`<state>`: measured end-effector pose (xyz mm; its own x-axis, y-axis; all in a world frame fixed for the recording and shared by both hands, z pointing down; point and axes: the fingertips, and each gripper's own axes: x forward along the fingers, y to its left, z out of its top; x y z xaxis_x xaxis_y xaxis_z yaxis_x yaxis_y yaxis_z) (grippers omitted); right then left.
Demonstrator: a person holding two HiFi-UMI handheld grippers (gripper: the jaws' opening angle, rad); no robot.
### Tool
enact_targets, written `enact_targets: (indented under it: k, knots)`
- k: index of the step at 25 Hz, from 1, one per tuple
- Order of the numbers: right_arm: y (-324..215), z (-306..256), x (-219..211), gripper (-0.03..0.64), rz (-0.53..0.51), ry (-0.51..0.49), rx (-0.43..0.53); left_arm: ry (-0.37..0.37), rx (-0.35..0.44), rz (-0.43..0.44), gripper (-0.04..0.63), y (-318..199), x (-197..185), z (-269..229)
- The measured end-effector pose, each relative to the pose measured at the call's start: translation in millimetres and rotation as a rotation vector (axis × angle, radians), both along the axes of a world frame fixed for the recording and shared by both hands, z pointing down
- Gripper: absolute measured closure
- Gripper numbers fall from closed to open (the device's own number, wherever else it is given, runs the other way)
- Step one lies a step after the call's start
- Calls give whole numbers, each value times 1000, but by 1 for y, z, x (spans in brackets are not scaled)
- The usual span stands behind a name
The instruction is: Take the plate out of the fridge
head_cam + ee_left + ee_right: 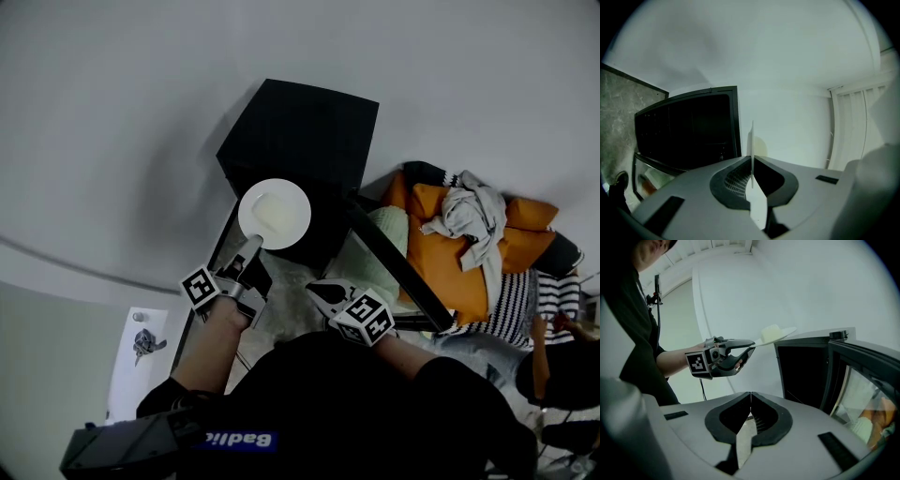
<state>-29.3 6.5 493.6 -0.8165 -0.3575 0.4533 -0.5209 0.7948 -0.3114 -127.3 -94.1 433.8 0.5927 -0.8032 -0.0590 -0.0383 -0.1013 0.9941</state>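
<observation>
A small black fridge (305,131) stands against the wall with its glass door (398,267) swung open to the right. My left gripper (253,246) is shut on the rim of a white plate (274,214) and holds it level in front of the fridge's open front. In the left gripper view the plate (752,140) shows edge-on, pinched between the jaws of the left gripper (752,160). In the right gripper view the plate (777,333) carries a pale lump and sticks out of the left gripper (751,344). My right gripper (323,292) (750,394) is shut and empty, lower and to the right.
Orange cushions (450,253), a grey cloth (473,216) and striped fabric (520,300) lie right of the fridge door. A person (553,370) sits at the far right. A sheet with a dark object (142,345) lies on the floor at left. The fridge interior (804,366) looks dark.
</observation>
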Motion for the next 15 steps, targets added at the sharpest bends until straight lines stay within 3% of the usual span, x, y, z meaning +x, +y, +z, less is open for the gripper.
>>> enact_targets:
  k: [6,12,15]
  knots:
    - [17,0,-6,606,1,-15,4,-4,40,-21,575,-1,-7,-10]
    - [-19,-3,9,606,8,-42,-41,-38,12,-30,575,-61,10,-14]
    - [-15,0,10,606,10,-46,-39,-47,22,-40,575,-66,8,-12]
